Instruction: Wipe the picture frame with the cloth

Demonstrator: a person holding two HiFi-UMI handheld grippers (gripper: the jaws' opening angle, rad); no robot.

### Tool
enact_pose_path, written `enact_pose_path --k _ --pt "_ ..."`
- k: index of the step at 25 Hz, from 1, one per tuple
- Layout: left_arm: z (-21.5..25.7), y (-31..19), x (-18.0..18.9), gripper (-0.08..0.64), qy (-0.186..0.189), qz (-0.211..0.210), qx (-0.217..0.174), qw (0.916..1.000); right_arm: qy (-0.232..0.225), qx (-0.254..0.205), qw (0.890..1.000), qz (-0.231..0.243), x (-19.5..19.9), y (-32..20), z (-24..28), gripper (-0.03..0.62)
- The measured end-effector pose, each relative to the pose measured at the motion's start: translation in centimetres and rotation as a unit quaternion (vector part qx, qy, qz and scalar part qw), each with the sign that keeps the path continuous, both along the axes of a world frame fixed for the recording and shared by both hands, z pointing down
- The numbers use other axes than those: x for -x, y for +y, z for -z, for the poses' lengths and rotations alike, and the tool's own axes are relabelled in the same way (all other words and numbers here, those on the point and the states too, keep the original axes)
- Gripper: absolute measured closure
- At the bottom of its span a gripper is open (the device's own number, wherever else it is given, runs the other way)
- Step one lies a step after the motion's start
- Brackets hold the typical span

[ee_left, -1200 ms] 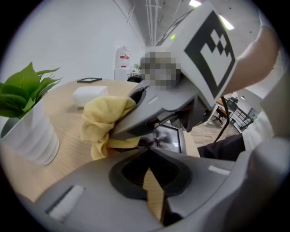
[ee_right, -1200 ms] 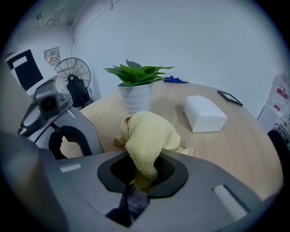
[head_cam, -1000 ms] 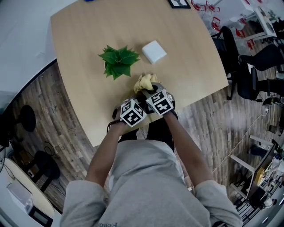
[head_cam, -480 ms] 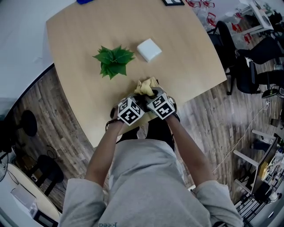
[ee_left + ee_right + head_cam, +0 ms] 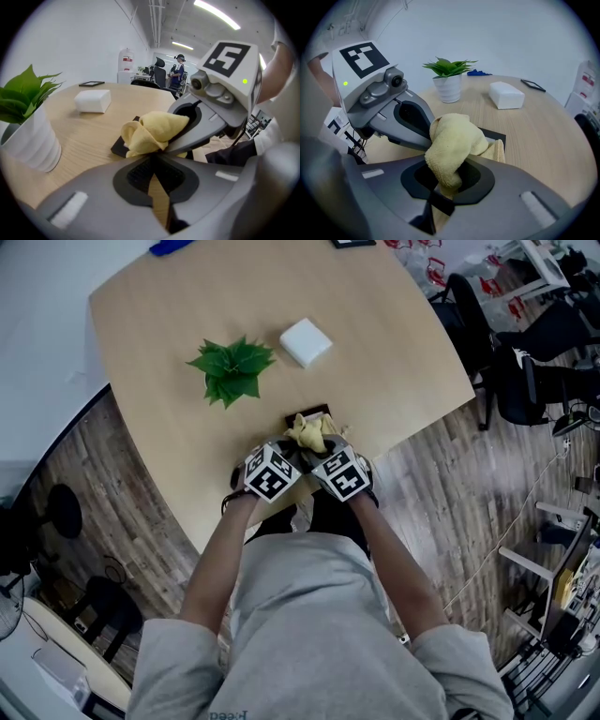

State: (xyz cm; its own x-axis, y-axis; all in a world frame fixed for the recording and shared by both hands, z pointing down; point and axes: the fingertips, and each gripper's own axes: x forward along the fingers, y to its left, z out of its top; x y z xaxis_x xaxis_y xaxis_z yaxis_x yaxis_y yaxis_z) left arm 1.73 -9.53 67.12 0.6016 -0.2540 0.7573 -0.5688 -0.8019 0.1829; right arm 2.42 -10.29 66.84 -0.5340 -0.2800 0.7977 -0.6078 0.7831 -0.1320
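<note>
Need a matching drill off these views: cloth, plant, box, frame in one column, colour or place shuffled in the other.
Things:
1. cloth
2. plant
3. box
4. frame

Matches:
A. all white
B. black, partly under the cloth
C. green leaves
D. yellow, clamped in the right gripper

Pairs: 1-D; 2-C; 3-A; 4-B

The cloth (image 5: 452,145) was pale yellow, bunched over a black picture frame (image 5: 493,135). The worktop (image 5: 394,352) showed light, fine-grained wood. Each hand-held gripper, left (image 5: 157,161) and right (image 5: 445,180), was grey with black pads and carried a white cube with black square markers. Green leaves (image 5: 231,367) rose from a white ribbed pot (image 5: 449,90) beside a white box (image 5: 306,341). The floor (image 5: 141,512) was grey-brown planks.
</note>
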Motion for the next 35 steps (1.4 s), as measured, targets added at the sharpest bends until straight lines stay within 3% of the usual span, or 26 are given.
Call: enact_pose_path --k 10,22,31,35 --pt "0.0 0.2 0.1 0.508 -0.01 -0.004 -0.011 0.9999 -0.002 0.009 0.999 -0.052 -0.8 2.3 -0.2 0.537" --pt "-0.1 0.0 0.0 0.508 -0.011 -0.001 -0.011 0.9999 -0.003 -0.003 0.997 -0.08 -0.9 3.6 0.4 0.538" --pt "0.0 0.1 0.1 0.508 -0.005 -0.003 -0.005 1.0 0.003 -0.02 0.998 -0.054 -0.8 5.8 0.2 0.538" --pt "0.0 0.1 0.1 0.508 -0.001 -0.004 -0.003 1.0 -0.016 -0.009 0.999 -0.035 -0.9 7.0 0.4 0.537"
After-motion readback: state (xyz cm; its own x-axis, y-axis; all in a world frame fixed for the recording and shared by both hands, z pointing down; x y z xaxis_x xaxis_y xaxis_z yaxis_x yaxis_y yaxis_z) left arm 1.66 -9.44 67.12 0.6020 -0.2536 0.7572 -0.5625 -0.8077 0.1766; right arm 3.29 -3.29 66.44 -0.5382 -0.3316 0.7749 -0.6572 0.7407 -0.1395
